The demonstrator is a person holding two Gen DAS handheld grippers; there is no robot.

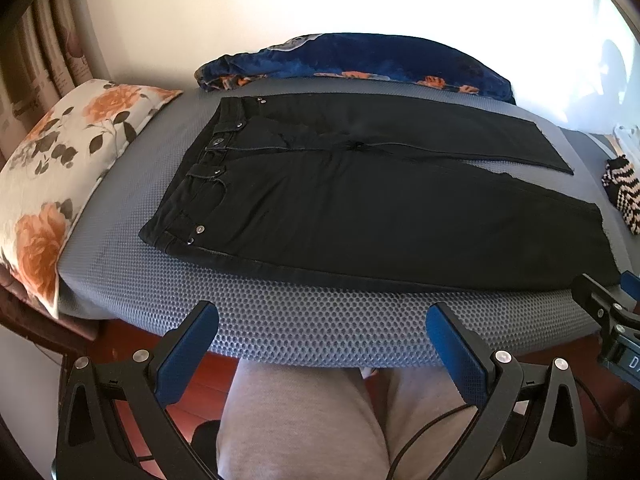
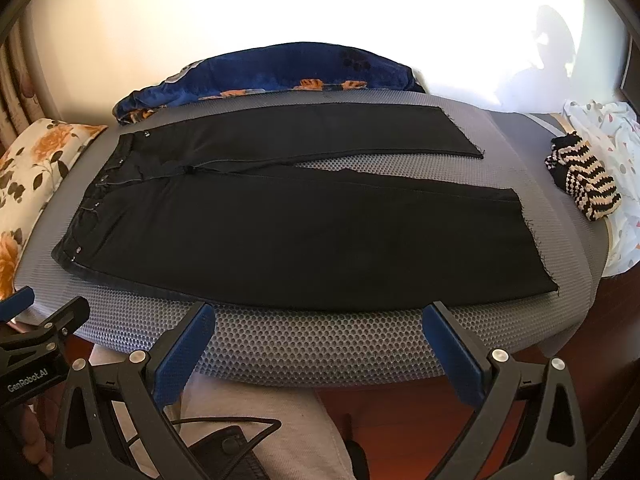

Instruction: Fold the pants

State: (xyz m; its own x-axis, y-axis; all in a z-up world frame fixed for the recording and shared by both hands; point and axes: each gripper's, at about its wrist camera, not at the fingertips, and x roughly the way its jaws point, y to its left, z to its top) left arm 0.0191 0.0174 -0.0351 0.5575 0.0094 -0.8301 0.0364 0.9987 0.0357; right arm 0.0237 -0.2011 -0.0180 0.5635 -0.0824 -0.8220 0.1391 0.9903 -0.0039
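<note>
- Lying flat, unfolded, on grey mesh mattress (image 2: 320, 344): one pair of black pants (image 2: 280, 224), waistband left, two legs slightly apart, raw hems right.
- Hovering at near edge, empty, jaws spread: left hand-held gripper (image 1: 322, 340), right hand-held gripper (image 2: 318, 340).

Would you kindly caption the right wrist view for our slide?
Black pants lie flat on a grey cushion, open right tongs hovering at its near edge.

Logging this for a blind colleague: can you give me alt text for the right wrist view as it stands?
Black pants lie flat and unfolded on a grey mesh pad, waistband left, legs spread slightly apart to the right. The open right gripper hovers at the pad's near edge, holding nothing. A striped knit item sits right, a floral pillow left.
</note>
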